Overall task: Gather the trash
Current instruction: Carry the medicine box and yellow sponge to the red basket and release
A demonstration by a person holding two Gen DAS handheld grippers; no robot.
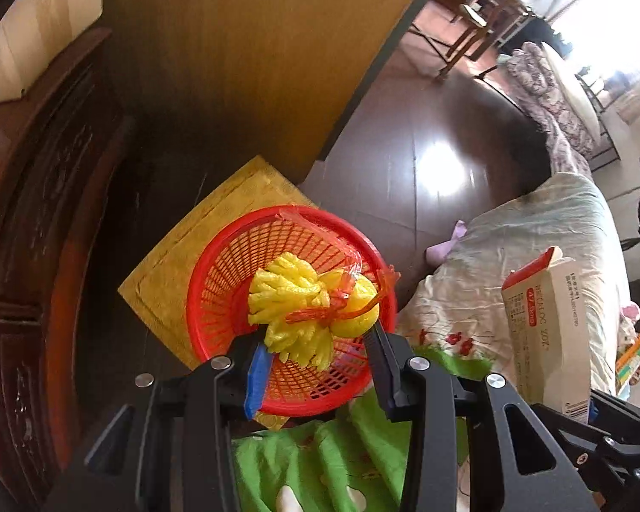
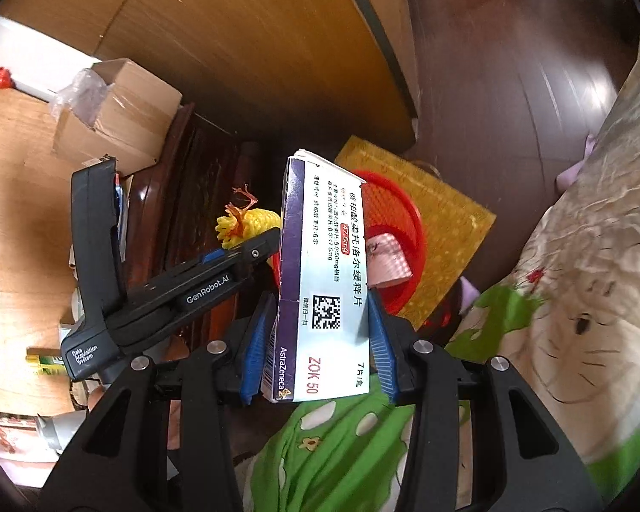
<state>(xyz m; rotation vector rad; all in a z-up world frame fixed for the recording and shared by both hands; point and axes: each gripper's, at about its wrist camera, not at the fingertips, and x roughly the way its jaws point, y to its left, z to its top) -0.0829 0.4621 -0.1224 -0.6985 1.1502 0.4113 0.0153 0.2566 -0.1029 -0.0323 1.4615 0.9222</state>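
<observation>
Trash here is a yellow foam net [image 1: 296,311] tied with red plastic strips, pinched between the left gripper [image 1: 315,341] jaws and hanging over the red basket [image 1: 234,281]. In the right wrist view a pink wrapper [image 2: 388,258] lies inside that basket. Right gripper [image 2: 320,341] jaws are clamped on a medicine box [image 2: 320,277], its long axis running forward along the fingers, open end away, toward the basket. Beneath the basket lies a yellow mat [image 1: 170,264] on the dark floor [image 1: 426,136]; a bed [image 2: 554,298] sits alongside.
</observation>
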